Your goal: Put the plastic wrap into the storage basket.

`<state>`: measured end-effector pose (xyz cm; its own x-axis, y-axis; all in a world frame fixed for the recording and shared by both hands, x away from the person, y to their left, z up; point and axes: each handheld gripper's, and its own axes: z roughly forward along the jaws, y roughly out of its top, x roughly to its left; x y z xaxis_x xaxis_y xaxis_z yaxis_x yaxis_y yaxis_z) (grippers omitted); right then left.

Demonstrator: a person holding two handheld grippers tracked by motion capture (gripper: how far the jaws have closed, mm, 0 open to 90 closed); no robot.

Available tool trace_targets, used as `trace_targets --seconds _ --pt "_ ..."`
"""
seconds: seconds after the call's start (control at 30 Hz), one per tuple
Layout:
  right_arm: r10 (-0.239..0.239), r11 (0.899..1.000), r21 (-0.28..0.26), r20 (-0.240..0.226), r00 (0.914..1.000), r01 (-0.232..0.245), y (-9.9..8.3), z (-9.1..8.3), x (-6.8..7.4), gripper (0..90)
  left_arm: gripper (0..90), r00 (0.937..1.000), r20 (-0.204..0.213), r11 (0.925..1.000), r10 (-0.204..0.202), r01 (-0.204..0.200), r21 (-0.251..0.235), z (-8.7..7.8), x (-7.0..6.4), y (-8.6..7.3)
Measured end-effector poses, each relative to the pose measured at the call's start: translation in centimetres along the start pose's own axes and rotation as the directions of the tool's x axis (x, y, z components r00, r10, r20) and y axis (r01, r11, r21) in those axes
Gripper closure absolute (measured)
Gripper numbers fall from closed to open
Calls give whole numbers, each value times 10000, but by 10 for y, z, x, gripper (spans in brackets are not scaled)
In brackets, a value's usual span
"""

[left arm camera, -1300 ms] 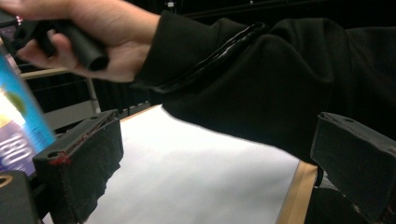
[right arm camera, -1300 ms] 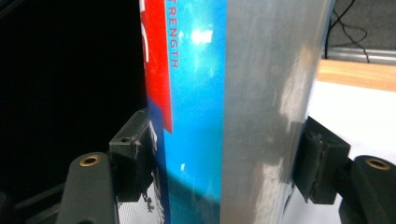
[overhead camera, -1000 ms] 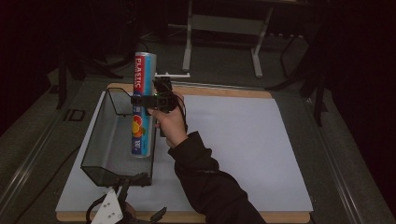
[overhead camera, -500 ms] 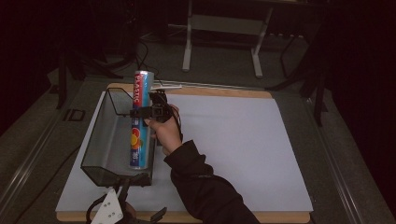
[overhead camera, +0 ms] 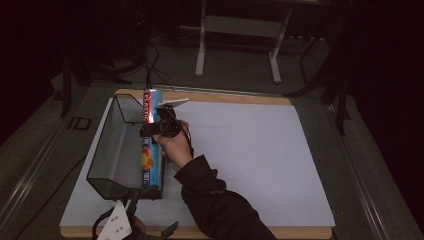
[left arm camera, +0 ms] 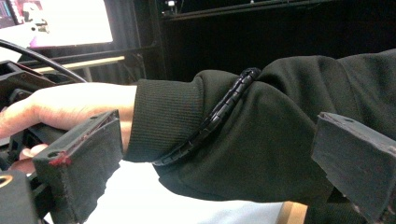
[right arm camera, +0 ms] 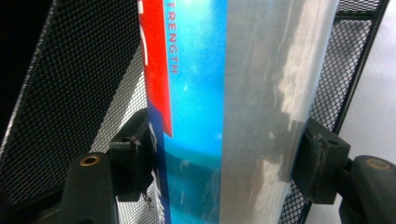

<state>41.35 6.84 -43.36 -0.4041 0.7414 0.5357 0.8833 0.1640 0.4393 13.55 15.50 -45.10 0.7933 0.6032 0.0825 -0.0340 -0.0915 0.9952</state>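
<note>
A long blue box with a red end label leans in the black mesh basket along its right wall, its far end sticking out over the rim. My right gripper is shut on the box at mid-length. In the right gripper view the pads clamp both sides of the box, with the basket mesh behind it. My left gripper lies by the table's front edge below the basket. It stands open with nothing between its pads. A dark sleeve crosses beyond them.
The basket stands at the left of a white mat on a wooden board. A metal stand and cables lie on the floor beyond the far edge.
My right gripper has come down and toward me with the box, sinking it deeper into the basket. The left gripper has stayed put.
</note>
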Motion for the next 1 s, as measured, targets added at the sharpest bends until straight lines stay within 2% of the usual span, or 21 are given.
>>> trace_targets --seconds 0.13,0.3,0.43,0.63,0.9,1.0 --pt "-133 9994 -331 250 9996 141 -1 6 2 317 29 10000 13 10000 13 -13 -13 0 0 0" --pt "78 9976 -692 581 9983 -38 -3 15 1 317 29 10000 14 10000 36 -36 5 -1 0 0" --pt "81 9979 -652 775 9970 -30 -3 21 2 316 29 10000 -25 10000 -47 47 36 -1 1 -1" --pt "-184 9974 -678 1077 9940 258 -3 27 6 315 29 10000 -34 10000 -25 25 61 -1 1 -1" --pt "-72 9977 -663 1422 9898 168 -5 35 5 311 29 10000 -23 10000 -61 61 62 -1 2 -1" --pt "-210 9969 -720 1551 9877 325 -6 37 6 308 29 10000 6 9999 -70 69 78 -1 2 -1"
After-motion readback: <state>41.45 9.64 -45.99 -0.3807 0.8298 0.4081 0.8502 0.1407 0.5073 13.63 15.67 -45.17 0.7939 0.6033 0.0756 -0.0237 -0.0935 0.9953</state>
